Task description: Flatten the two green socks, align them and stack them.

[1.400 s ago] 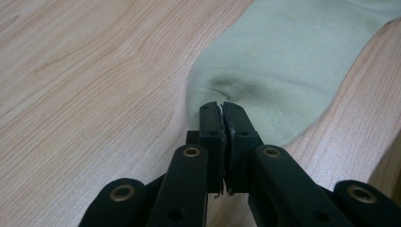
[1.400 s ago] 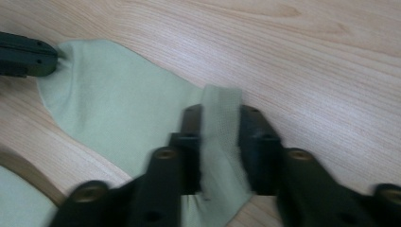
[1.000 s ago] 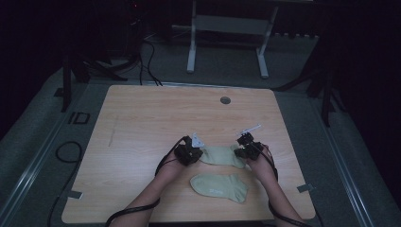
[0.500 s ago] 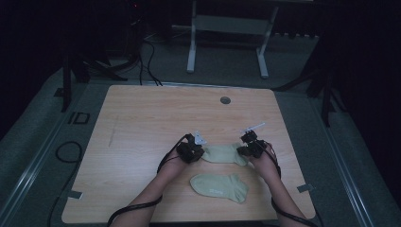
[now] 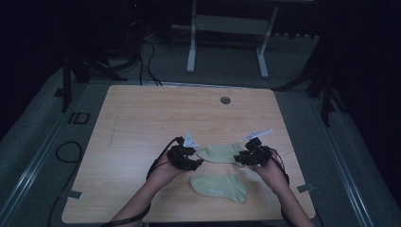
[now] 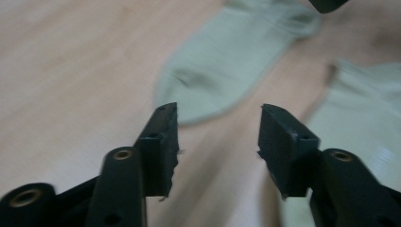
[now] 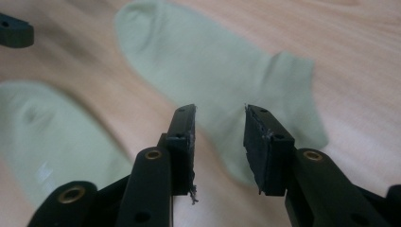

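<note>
Two pale green ankle socks lie flat on the wooden table point(image 5: 142, 123). The far sock point(image 5: 219, 152) stretches between my two grippers; the near sock point(image 5: 220, 187) lies closer to the person. My left gripper point(image 5: 197, 161) hovers at the far sock's left end, its jaws just opened with nothing between them. In the left gripper view my left gripper point(image 6: 220, 113) points at the toe of the far sock point(image 6: 227, 56), with the near sock point(image 6: 364, 109) to the right. My right gripper point(image 5: 239, 158) has also just opened. In the right gripper view it point(image 7: 221, 113) hangs over the cuff end of the far sock point(image 7: 213, 61).
A round cable hole point(image 5: 225, 100) sits near the table's far edge. A white-legged stand point(image 5: 227, 28) and floor cables point(image 5: 146, 52) are beyond the table. The near sock point(image 7: 42, 132) lies left in the right gripper view.
Both grippers were shut at the far sock's two ends; both now stand open and have lifted slightly back toward the person. The sock stays flat on the table.
</note>
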A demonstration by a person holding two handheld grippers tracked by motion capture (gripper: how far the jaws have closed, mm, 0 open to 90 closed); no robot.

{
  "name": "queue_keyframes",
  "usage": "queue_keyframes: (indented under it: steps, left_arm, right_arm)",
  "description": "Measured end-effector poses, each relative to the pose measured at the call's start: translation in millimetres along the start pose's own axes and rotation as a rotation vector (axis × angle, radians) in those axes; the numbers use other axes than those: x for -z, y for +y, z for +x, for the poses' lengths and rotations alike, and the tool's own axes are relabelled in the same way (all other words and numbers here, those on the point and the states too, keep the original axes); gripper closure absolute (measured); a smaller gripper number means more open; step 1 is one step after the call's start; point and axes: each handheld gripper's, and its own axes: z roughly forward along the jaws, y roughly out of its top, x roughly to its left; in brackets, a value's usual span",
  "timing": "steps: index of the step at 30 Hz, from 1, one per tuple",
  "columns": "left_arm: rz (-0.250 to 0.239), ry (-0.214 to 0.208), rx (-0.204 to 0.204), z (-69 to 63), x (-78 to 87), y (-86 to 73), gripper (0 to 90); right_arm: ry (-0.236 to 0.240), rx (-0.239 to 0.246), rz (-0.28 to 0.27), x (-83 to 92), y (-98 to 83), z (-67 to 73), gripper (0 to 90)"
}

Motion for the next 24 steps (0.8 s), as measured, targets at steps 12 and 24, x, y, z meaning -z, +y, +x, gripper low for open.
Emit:
queue_keyframes:
  steps: [12, 24]
  left_arm:
    - [0.052, -0.042, 0.012, -27.0, 3.2, -42.5, 50.9]
    - [0.09, -0.044, 0.012, -38.1, -3.3, -50.6, 80.8]
  right_arm:
    - [0.026, 0.065, -0.01, 13.1, -56.8, 34.3, 62.0]
    - [-0.042, 0.083, 0.056, 14.3, -87.0, 47.5, 72.1]
